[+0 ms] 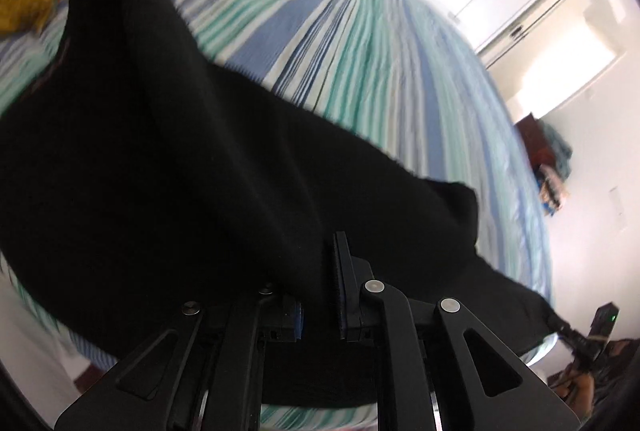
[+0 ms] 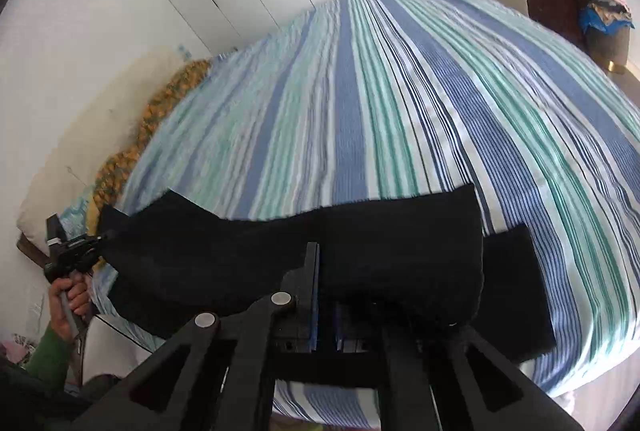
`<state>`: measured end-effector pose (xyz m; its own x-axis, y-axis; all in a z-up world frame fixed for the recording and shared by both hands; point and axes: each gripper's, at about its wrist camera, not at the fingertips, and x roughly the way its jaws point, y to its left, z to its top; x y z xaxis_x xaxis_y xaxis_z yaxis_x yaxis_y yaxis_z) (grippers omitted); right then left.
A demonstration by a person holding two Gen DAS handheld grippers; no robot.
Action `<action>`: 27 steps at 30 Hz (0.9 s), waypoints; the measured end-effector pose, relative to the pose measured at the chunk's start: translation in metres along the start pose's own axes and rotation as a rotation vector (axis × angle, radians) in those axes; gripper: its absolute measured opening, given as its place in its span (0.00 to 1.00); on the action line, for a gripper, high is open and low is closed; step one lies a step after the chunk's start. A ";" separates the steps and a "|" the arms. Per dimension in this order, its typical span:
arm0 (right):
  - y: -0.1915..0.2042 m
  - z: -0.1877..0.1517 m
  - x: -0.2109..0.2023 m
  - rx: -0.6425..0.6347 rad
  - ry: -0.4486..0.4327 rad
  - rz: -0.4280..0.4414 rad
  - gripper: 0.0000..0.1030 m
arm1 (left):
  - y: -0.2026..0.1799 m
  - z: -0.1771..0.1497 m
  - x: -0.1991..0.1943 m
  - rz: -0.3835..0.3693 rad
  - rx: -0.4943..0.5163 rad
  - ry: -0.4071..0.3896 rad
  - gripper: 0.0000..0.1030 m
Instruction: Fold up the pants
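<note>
The black pants [image 2: 360, 255] hung stretched between the two grippers above the striped bed [image 2: 360, 91], sagging in soft folds with one end trailing on the cover. The left gripper [image 1: 320, 279] was clenched on the cloth, and the right gripper [image 2: 326, 287] pinched it too.

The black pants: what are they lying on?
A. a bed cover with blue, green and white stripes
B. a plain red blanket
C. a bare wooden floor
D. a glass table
A: the black fabric pants spread over the blue, green and white striped bed cover, while both tongs pinch their near edge.
</note>
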<state>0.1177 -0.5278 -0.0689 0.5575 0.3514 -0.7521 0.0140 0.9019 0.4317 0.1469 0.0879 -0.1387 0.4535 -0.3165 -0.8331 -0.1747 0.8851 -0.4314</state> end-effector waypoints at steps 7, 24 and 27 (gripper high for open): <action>-0.047 -0.046 0.036 0.148 0.196 -0.048 0.38 | -0.004 -0.022 0.001 -0.011 -0.031 -0.001 0.10; -0.092 -0.037 -0.015 0.408 -0.025 -0.142 0.12 | -0.009 -0.031 0.003 -0.091 -0.010 0.002 0.09; -0.084 -0.030 -0.017 0.300 -0.018 -0.342 0.12 | -0.026 -0.043 0.011 -0.025 0.077 0.039 0.09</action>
<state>0.0823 -0.6019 -0.1075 0.4933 0.0388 -0.8690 0.4384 0.8518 0.2869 0.1184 0.0469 -0.1513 0.4222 -0.3509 -0.8358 -0.0953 0.8998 -0.4259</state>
